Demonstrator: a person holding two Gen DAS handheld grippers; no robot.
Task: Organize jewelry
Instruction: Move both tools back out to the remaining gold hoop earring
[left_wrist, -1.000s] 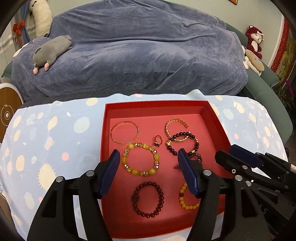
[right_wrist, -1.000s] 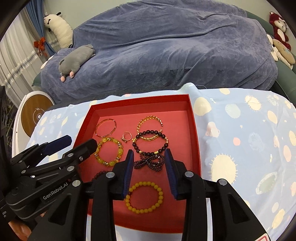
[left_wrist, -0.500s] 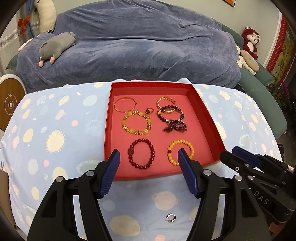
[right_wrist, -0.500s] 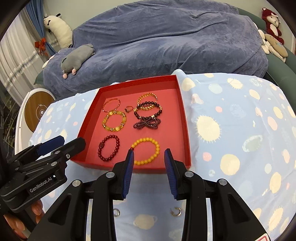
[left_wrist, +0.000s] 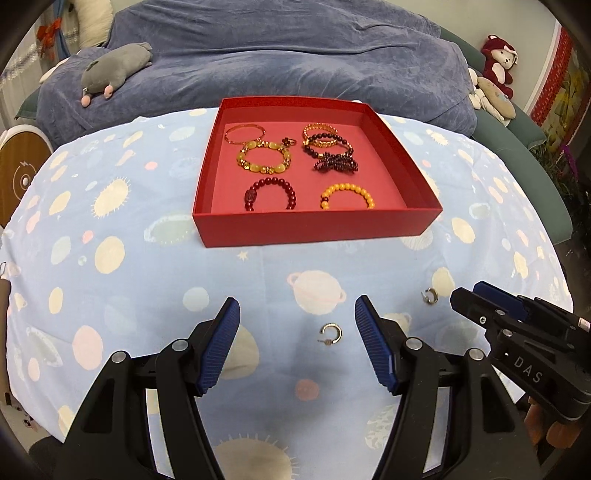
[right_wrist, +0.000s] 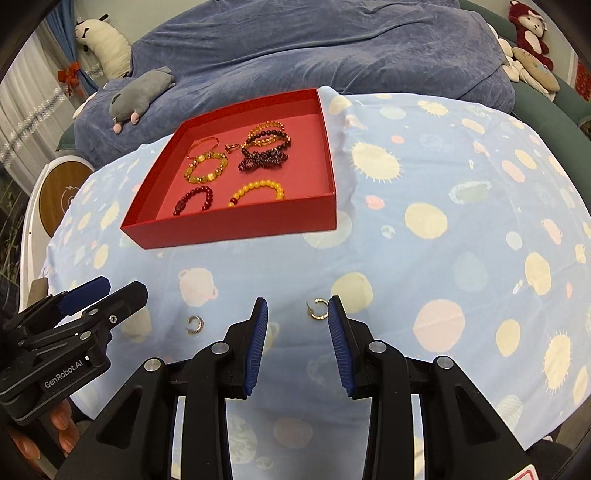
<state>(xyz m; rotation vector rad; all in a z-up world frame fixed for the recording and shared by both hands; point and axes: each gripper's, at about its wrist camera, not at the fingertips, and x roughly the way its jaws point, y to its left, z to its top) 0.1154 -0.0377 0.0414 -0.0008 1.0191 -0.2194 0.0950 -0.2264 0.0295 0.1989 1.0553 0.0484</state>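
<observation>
Jewelry lies mostly inside the red tray (left_wrist: 314, 230) at the far middle of the worktop (left_wrist: 147, 280): several bracelets (left_wrist: 264, 158) rest there. Two small earrings (left_wrist: 331, 333) lie on the cloth near the front edge. Left hand-held gripper (left_wrist: 297, 314) is spread wide and empty; right hand-held gripper (right_wrist: 297, 308) is also spread, empty.

A planet-print tablecloth (left_wrist: 155, 280) bears a red tray (left_wrist: 317, 229) and two earrings (left_wrist: 331, 333).

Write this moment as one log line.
left claw: open, empty | right claw: open, empty | earrings: two, loose on cloth | bracelets: in red box
</observation>
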